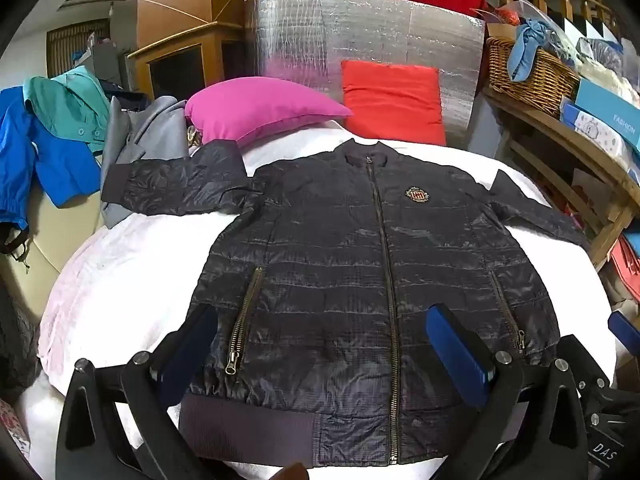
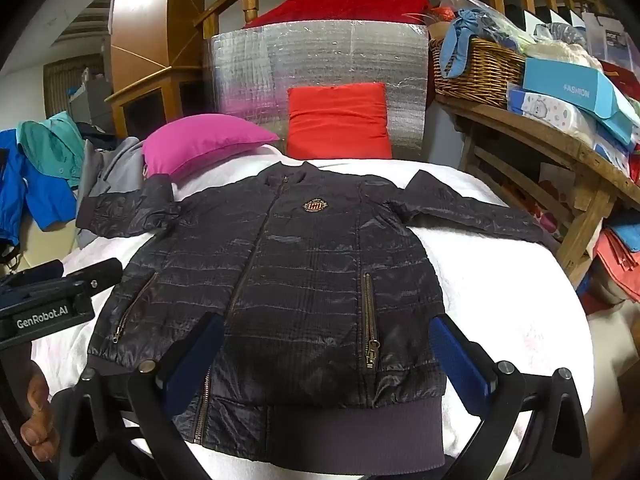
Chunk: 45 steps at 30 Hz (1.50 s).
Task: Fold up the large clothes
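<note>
A black quilted zip jacket (image 1: 360,264) lies flat, front up, on a white-covered bed (image 1: 132,280), both sleeves spread out to the sides. It also shows in the right wrist view (image 2: 288,280). My left gripper (image 1: 324,344) is open, hovering just above the jacket's lower hem, holding nothing. My right gripper (image 2: 328,356) is open above the hem's right half, empty. The left gripper's body (image 2: 48,300) shows at the left edge of the right wrist view.
A pink pillow (image 1: 260,112) and a red pillow (image 1: 394,100) lie at the bed's head before a silver foil panel (image 1: 360,40). Blue, teal and grey clothes (image 1: 60,140) pile at the left. A wooden shelf with a wicker basket (image 1: 532,76) and boxes stands right.
</note>
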Available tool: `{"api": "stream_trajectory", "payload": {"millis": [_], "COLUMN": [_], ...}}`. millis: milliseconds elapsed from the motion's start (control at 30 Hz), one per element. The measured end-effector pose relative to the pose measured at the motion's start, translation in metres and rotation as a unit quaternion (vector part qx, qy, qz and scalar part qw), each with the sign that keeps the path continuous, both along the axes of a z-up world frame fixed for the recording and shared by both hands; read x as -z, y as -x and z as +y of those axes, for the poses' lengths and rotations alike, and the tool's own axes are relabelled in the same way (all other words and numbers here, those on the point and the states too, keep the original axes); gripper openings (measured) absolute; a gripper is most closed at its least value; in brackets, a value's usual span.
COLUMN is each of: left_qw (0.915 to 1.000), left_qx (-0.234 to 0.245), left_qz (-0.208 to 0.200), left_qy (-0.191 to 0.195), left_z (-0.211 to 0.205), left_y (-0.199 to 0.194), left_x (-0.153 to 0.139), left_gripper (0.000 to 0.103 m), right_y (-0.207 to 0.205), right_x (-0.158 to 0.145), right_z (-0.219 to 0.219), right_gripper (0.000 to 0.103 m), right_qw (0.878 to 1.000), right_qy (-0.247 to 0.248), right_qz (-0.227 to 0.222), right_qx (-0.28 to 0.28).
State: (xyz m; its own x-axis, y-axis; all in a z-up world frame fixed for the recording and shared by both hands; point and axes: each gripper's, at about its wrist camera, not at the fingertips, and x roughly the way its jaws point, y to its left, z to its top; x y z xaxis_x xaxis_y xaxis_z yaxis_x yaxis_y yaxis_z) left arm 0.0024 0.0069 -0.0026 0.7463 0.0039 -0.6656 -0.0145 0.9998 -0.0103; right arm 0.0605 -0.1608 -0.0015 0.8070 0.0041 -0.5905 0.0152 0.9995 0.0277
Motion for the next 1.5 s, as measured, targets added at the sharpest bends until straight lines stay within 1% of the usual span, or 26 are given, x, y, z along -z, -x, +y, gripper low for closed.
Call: {"api": "stream_trajectory", "payload": {"millis": [400,533,900,1500], "left_qw": [0.9999,1.0000,0.9998,0.9998], "left_qx": [0.002,0.001,-0.004,-0.001], "left_qz": [-0.002,0.004,-0.001,0.004], "left_qy": [-0.013,-0.008,-0.022,-0.020], "left_z": [-0.0035,-0.0015,-0.0036,-0.0037], "left_y": [0.0014,0.0006,0.0027,0.0036], "left_x": [-0.0018,-0.0007,-0.0005,0.0034], "left_gripper": [0.103,0.103,0.103,0.103], "right_y": [-0.0019,-0.0014,-0.0011,-0.0003], "right_x": [-0.0022,-0.0027,-0.0042,-0.0062], "right_z": [-0.0001,-0.0002,0.0002,0.0020], "right_gripper": [0.103,0.103,0.103,0.103], "right_qw": [1.000,1.000,1.000,1.000], "right_qy": [0.000,0.000,0.000,0.001], "right_qz": [-0.003,-0.003,-0.006,-0.006], "right_qx": [0.000,0.000,0.000,0.001]}}
